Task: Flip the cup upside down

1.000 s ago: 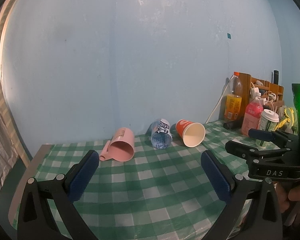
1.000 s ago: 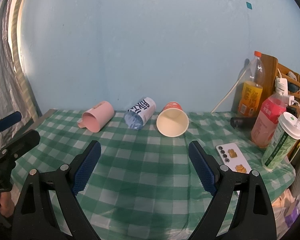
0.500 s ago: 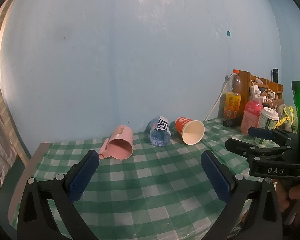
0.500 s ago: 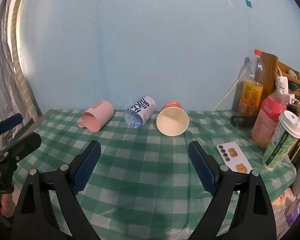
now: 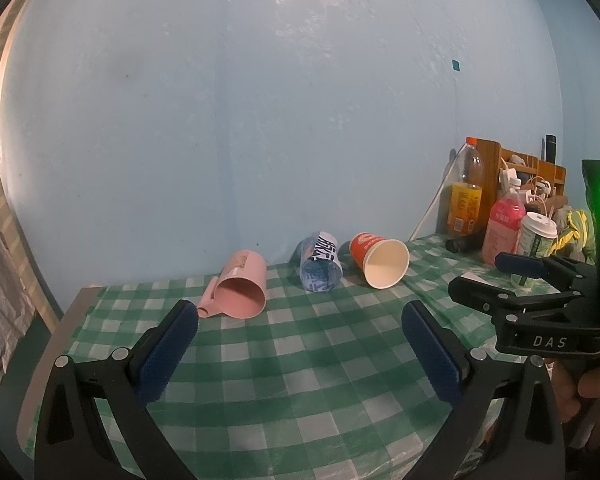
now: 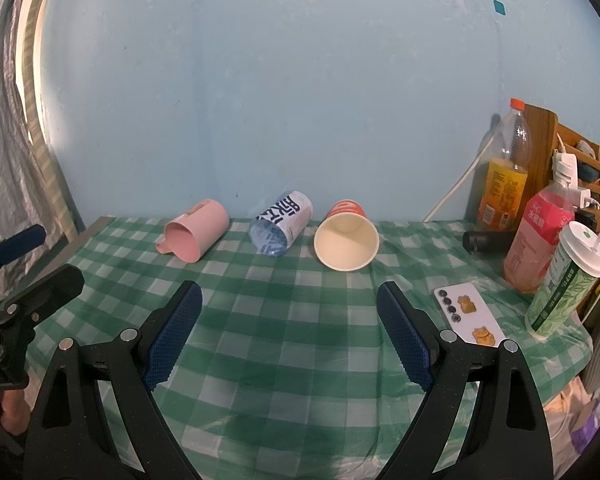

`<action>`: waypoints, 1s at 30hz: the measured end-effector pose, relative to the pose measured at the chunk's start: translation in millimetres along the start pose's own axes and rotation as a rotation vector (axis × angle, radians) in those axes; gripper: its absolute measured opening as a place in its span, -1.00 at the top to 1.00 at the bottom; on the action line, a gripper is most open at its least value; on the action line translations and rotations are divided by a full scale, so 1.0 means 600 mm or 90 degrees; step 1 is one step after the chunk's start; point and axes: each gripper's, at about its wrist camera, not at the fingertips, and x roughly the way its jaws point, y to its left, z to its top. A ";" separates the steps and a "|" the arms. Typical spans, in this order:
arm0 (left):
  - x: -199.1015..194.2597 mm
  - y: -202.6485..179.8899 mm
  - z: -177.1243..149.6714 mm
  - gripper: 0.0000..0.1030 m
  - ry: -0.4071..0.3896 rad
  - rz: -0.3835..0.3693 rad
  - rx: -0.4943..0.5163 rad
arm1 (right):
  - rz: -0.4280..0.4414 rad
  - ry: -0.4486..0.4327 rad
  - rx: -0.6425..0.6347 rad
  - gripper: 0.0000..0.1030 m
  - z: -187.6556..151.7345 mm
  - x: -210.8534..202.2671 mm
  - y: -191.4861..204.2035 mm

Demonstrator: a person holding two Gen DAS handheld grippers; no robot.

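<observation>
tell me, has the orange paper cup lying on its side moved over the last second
No. The orange paper cup lies beside the blue-and-white printed cup, same checks of the green checked tablecloth.

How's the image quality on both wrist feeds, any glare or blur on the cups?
Left wrist view: dim, soft, edges bowed by the fisheye; a green LED flares at right; pink mug readable. Right wrist view: brighter, with a blown-out strip at upper left; red paper cup sharp, no glare.
</observation>
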 end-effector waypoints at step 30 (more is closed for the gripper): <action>0.113 0.005 0.028 -1.00 0.087 0.011 0.012 | 0.035 0.069 0.046 -0.71 0.018 0.071 -0.043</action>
